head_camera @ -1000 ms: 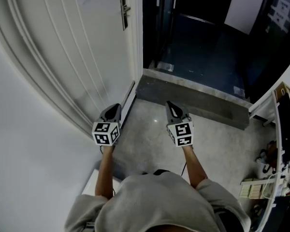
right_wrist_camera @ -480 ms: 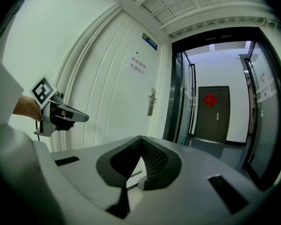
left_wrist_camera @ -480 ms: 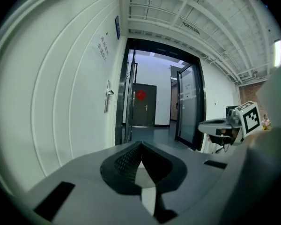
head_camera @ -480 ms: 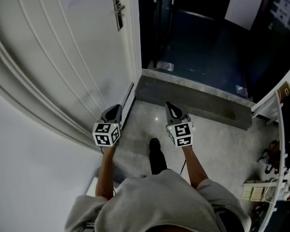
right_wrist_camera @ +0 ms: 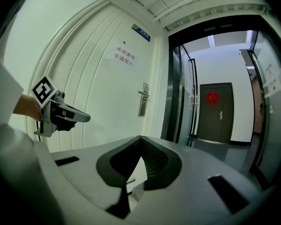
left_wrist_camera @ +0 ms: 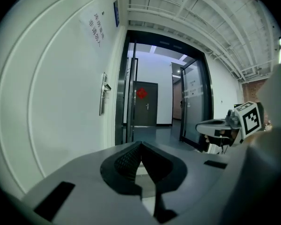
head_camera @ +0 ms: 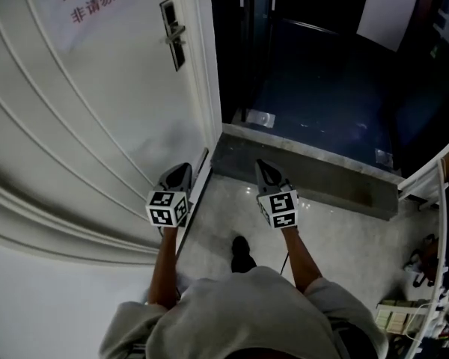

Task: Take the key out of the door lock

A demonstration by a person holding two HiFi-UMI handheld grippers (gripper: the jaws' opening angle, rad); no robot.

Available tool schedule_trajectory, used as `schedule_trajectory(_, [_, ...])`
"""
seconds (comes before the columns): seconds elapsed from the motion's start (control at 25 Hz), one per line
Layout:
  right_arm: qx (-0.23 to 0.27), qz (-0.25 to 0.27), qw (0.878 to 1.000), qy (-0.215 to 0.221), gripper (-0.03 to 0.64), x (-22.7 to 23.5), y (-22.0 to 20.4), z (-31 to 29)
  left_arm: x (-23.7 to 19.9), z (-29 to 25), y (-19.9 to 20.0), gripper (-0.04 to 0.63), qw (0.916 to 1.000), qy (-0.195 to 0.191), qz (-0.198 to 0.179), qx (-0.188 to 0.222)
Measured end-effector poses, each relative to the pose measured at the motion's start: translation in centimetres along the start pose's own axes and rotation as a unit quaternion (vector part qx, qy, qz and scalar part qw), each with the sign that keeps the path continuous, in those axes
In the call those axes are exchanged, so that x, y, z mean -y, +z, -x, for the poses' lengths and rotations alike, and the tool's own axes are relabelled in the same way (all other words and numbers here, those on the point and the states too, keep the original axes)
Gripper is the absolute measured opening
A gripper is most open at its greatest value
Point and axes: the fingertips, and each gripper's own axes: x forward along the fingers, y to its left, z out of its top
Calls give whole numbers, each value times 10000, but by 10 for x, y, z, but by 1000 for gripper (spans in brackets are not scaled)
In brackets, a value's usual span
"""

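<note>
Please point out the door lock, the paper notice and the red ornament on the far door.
door lock (head_camera: 170, 21): head view, on its dark plate.
paper notice (right_wrist_camera: 124, 55): right gripper view, on its printed middle.
red ornament (right_wrist_camera: 212, 97): right gripper view, on its middle.

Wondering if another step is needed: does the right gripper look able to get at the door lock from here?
Probably not yet. The right gripper hangs shut, well short of the door lock on the white door; nothing stands between, so stepping closer should do.
</note>
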Motion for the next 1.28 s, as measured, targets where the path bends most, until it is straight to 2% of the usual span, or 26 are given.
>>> schedule_trajectory(0.32, [-15,-7,10000,75,23,80,8,-109,-38,-124,40,18,10000,35,1,-24])
schedule_trajectory(0.56, [16,-8,9998,213,23,117,7,-175,-61,-189,54,18,9999,145,31,-15])
schedule_trajectory(0.88, [-109,-71,9992,388,23,131,-5,-220,-86,-224,47,18,9993,294,136,-182])
schedule_trajectory(1.28, [-143,-110,9990,417,23,140,-10,-252,-99,-257,47,18,9993,243,132,-253])
